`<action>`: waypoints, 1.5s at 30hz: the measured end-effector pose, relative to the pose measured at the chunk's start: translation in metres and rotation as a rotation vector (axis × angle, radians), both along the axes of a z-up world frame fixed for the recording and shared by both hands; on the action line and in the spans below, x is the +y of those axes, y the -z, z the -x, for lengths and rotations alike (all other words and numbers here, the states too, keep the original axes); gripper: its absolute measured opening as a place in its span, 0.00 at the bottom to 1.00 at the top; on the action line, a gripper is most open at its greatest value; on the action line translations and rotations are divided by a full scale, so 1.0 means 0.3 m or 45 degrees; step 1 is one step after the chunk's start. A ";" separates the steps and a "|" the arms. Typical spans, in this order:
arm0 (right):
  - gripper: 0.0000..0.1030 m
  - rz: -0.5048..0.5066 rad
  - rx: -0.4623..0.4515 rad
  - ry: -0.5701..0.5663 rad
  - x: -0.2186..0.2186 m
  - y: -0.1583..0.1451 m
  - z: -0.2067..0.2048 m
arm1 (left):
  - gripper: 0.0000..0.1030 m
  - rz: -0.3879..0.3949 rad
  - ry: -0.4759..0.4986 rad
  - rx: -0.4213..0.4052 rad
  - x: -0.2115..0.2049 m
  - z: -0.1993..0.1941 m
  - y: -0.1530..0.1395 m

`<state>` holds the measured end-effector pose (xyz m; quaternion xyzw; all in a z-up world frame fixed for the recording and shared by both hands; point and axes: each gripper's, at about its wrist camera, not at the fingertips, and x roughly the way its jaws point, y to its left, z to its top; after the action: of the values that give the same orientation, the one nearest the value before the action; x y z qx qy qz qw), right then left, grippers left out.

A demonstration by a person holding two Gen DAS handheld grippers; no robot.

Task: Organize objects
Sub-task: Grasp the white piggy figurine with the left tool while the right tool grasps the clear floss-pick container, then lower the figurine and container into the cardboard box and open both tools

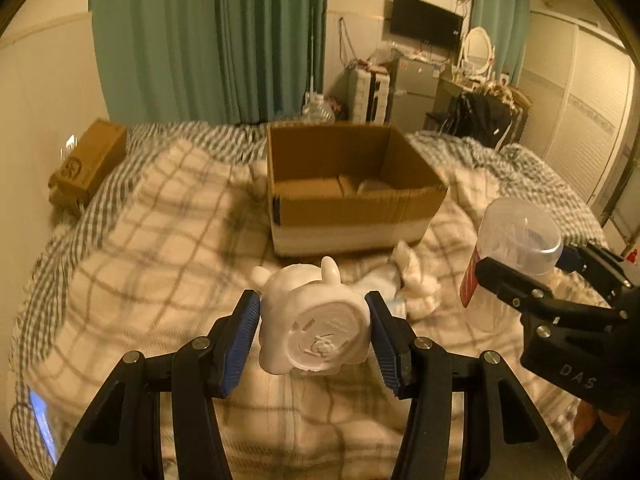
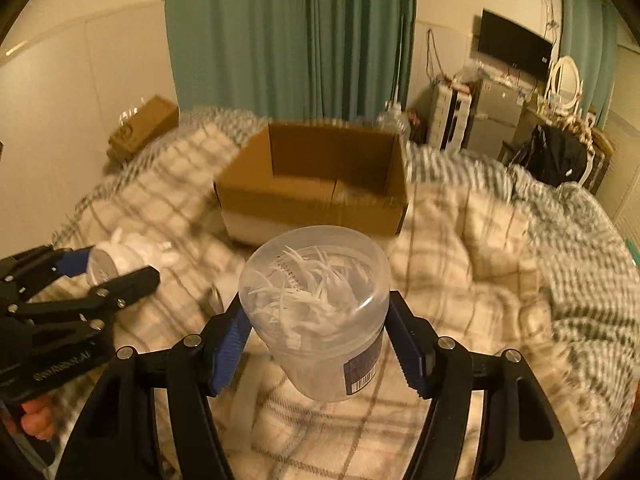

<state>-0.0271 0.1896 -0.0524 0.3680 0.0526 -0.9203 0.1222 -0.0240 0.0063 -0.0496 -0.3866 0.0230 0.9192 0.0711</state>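
Left wrist view: the left gripper is clamped on a white figurine, its base toward the camera, above the bed near its front edge. The open box sits mid-bed, beyond. The figurine looks hard, smooth, probably brittle and slippery; gripping across the body flanks suits it.

Right wrist view: the right gripper is clenched on a clear jar of white sticks, held over the bed, short of the box. The jar is likely light, thin-walled and slick; squeeze low, on the labelled body, not the lid.
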 end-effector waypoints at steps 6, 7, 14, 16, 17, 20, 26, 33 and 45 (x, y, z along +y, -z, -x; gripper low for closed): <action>0.63 0.002 0.109 -0.002 0.004 -0.179 0.037 | 0.54 0.005 0.060 0.115 0.033 0.066 -0.142; 0.63 0.006 0.123 0.001 0.007 -0.206 0.049 | 0.54 0.009 0.066 0.136 0.037 0.082 -0.163; 0.63 0.011 0.235 0.002 0.011 -0.386 0.182 | 0.54 0.051 0.087 0.270 0.079 0.236 -0.285; 0.63 0.003 0.252 -0.001 0.005 -0.410 0.224 | 0.54 0.052 0.090 0.278 0.091 0.291 -0.295; 0.63 -0.003 0.257 -0.003 -0.001 -0.417 0.251 | 0.54 0.051 0.091 0.276 0.096 0.319 -0.293; 0.63 -0.017 0.258 -0.010 -0.019 -0.419 0.332 | 0.54 0.055 0.086 0.258 0.113 0.410 -0.265; 0.63 -0.017 0.205 -0.019 -0.046 -0.335 0.498 | 0.54 0.047 0.076 0.210 0.135 0.563 -0.151; 0.63 -0.011 0.104 -0.021 -0.050 -0.165 0.650 | 0.54 0.059 0.069 0.129 0.147 0.679 -0.002; 0.85 0.108 0.137 0.036 0.052 -0.196 0.639 | 0.95 0.028 0.063 0.147 0.117 0.629 -0.041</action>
<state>-0.2187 0.2052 0.0064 0.3131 0.0149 -0.9418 0.1215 -0.2126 0.0414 -0.0373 -0.3331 0.0466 0.9376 0.0883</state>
